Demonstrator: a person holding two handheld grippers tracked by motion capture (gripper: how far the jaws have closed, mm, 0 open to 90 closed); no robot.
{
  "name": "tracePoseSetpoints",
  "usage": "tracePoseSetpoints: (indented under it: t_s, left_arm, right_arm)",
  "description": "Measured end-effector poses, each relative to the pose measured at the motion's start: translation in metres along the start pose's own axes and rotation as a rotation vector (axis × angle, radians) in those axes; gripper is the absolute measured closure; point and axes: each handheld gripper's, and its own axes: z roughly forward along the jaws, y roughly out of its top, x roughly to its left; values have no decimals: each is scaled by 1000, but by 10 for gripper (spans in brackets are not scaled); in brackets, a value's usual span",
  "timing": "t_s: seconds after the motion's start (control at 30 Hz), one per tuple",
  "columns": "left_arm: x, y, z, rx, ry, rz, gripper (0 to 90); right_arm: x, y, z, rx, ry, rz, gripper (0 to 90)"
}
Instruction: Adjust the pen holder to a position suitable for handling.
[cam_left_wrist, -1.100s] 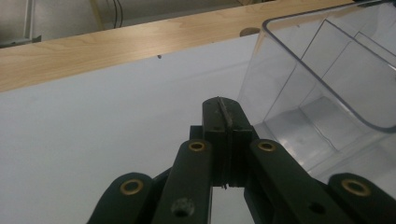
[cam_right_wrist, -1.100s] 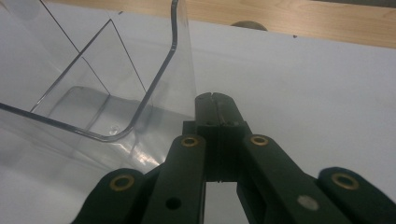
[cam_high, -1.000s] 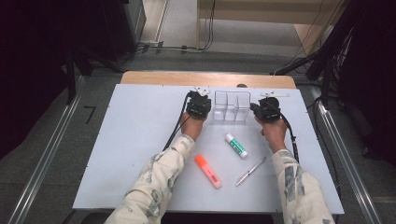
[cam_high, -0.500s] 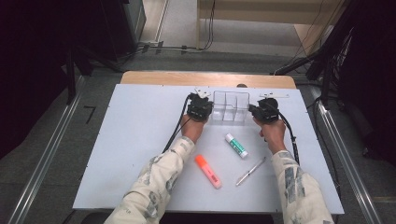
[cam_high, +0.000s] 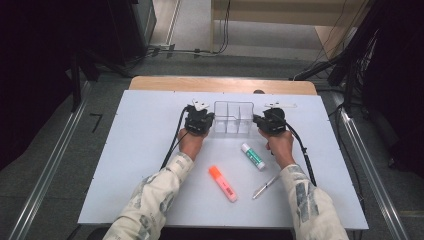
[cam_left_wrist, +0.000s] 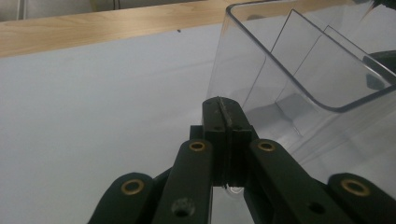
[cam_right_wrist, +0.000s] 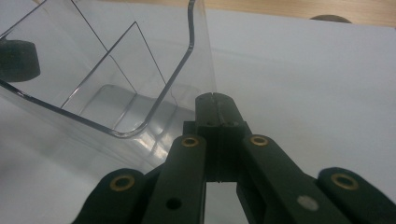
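Clear organizer (cam_high: 233, 118) at the table's (cam_high: 125, 165) far middle, left gripper (cam_left_wrist: 223, 103) and right gripper (cam_right_wrist: 215, 100) pressed shut and empty against its two ends, probably light, stiff, slick plastic, so best squeezed low by both ends.

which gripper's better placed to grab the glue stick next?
Right, probably. The glue stick lies just below and inward of the right gripper, nearer that hand. The left gripper, shut like the right, sits at the clear organizer's far side.
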Motion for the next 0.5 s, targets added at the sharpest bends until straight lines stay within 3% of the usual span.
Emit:
tracePoseSetpoints:
  t_s: [0.5]
  left_arm:
    - [33, -13, -27, -7, 40, -23, 900]
  right_arm:
    - [44, 1, 9, 14, 42, 9, 881]
